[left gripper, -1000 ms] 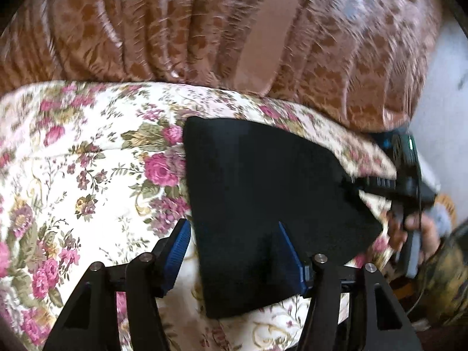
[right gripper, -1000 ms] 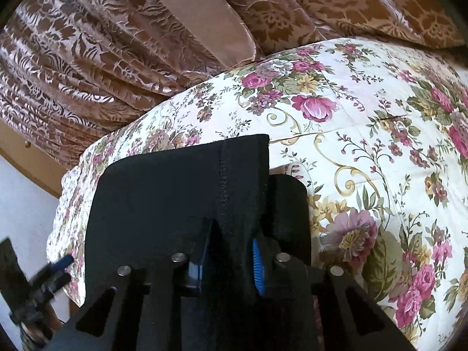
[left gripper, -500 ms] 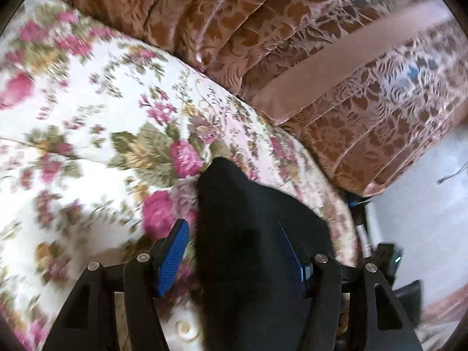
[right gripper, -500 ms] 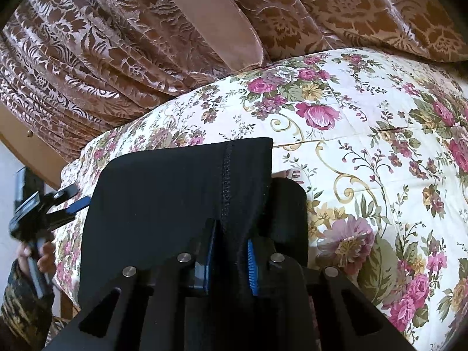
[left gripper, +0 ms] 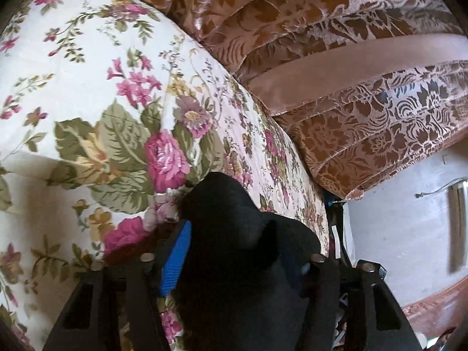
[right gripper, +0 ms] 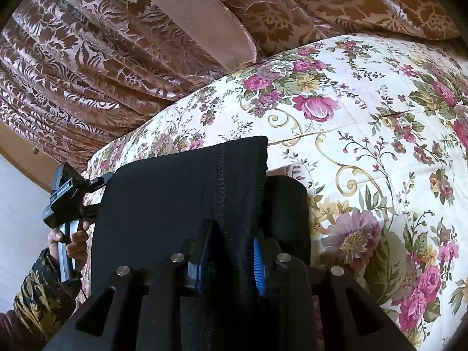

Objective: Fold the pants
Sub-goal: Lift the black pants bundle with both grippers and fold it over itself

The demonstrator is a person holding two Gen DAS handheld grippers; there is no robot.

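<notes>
Pants (right gripper: 181, 204): plain black, stitched seam, between the right tool's (right gripper: 229, 259) blue-ribbed pads. Bedspread (right gripper: 365, 146) ahead: cream, pink roses, green leaves, gold scrolls. Curtain (right gripper: 87, 58) beyond: brown-and-pink damask with plain pink band.

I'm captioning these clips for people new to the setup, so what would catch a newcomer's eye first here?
The black pants dominate both views, bunched between the left gripper fingers and pinched along a stitched seam by the right gripper. Beneath them spreads a cream bedspread with pink roses. Behind it hang brown patterned curtains.
</notes>
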